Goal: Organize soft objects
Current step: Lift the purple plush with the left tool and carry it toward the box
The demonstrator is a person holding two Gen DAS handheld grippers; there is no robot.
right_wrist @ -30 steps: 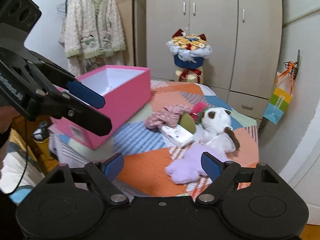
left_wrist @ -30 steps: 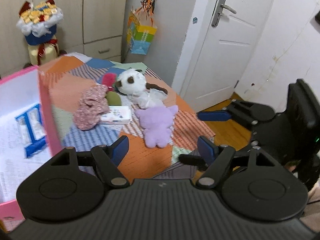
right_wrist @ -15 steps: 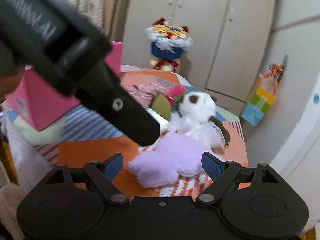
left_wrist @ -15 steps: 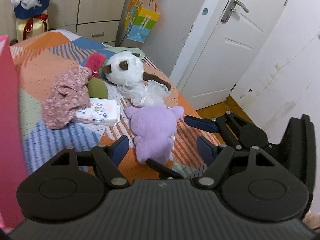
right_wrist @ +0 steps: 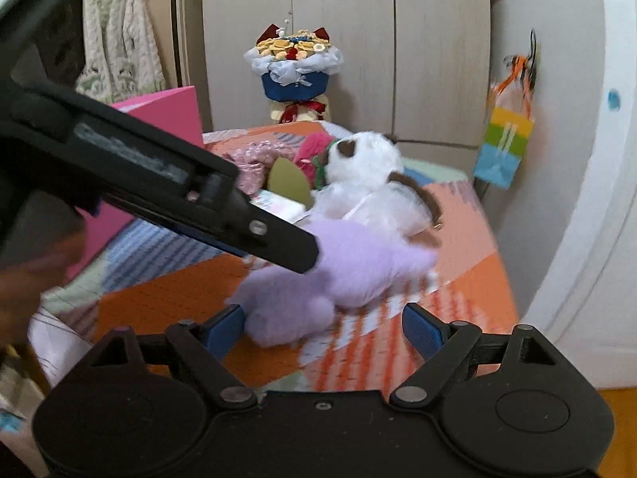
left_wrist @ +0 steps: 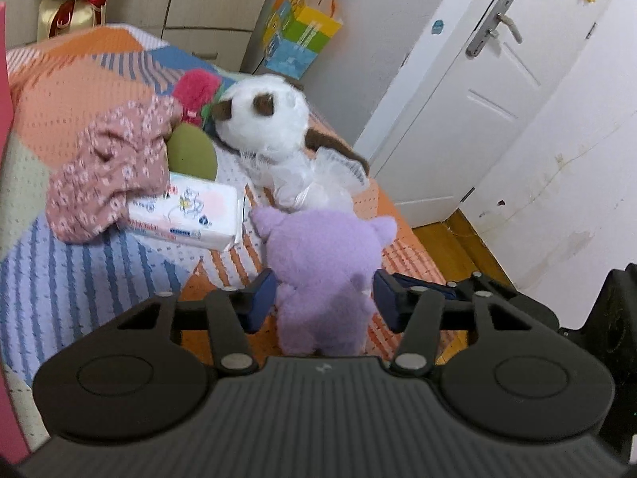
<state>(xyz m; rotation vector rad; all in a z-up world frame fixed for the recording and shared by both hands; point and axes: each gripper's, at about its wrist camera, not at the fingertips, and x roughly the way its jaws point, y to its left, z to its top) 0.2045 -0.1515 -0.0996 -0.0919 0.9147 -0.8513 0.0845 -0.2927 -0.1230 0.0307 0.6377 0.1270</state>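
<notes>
Since the earlier frames both grippers have come down toward the bed, and the purple plush toy (left_wrist: 322, 275) that lay well ahead of the left gripper (left_wrist: 323, 298) now sits between its jaws. Those jaws have just been closing; their blue pads stand right against the toy's sides, though whether they press it yet I cannot tell. The right gripper (right_wrist: 322, 328) hangs with jaws wide apart and nothing clamped; the toy's near end (right_wrist: 286, 310) lies just beside its left pad. Beyond the left jaws, past the purple toy, lies a white-and-brown plush dog (left_wrist: 274, 131). Ahead and left of them a tissue pack (left_wrist: 191, 215) rests partly under a pink floral cloth (left_wrist: 107, 175). All of it rests on the patchwork bedspread (left_wrist: 79, 271). Farther left, in the right wrist view, stands a pink box (right_wrist: 167, 111)
</notes>
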